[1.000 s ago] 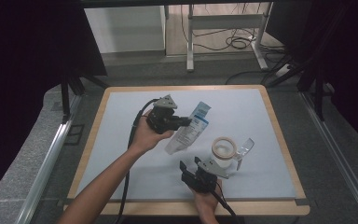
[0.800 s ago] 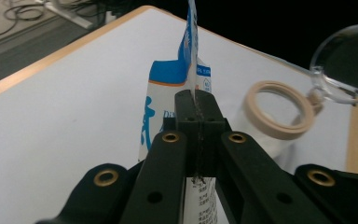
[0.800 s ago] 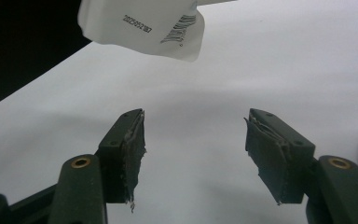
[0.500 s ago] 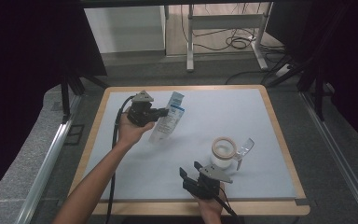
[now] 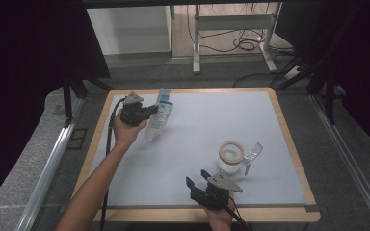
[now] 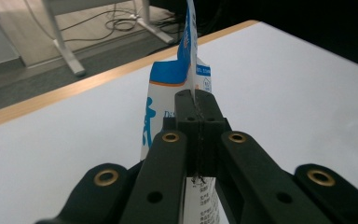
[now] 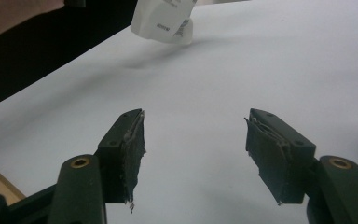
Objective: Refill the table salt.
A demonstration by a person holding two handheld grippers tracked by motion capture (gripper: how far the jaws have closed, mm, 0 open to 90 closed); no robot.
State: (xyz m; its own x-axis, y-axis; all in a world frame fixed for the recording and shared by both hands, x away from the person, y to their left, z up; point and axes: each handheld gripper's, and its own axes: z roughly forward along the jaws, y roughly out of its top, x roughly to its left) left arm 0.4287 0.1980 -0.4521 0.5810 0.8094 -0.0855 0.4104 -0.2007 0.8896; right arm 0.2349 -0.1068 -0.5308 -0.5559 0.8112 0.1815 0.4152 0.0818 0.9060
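Note:
A blue and white carton [image 5: 157, 122] hangs tilted over the far left of the white mat, its bottom just off the surface. My left gripper [image 5: 152, 111] is shut on it; in the left gripper view the jaws [image 6: 198, 100] pinch the carton's [image 6: 168, 84] thin top ridge. My right gripper [image 5: 197, 178] rests near the front edge, open, with nothing between its fingers [image 7: 196, 135]. In the right gripper view the carton's bottom [image 7: 165, 16] floats above its shadow far ahead.
A white cup [image 5: 230, 161] topped by a pale ring, with a clear handle on its right, stands on the mat [image 5: 197, 125] just beyond the right gripper. The wooden table border [image 5: 289, 139] frames the mat. Table legs and cables lie on the floor behind.
The left hand has carried the carton leftward and toward the far left corner of the mat, and lower. The right gripper and the cup have stayed put.

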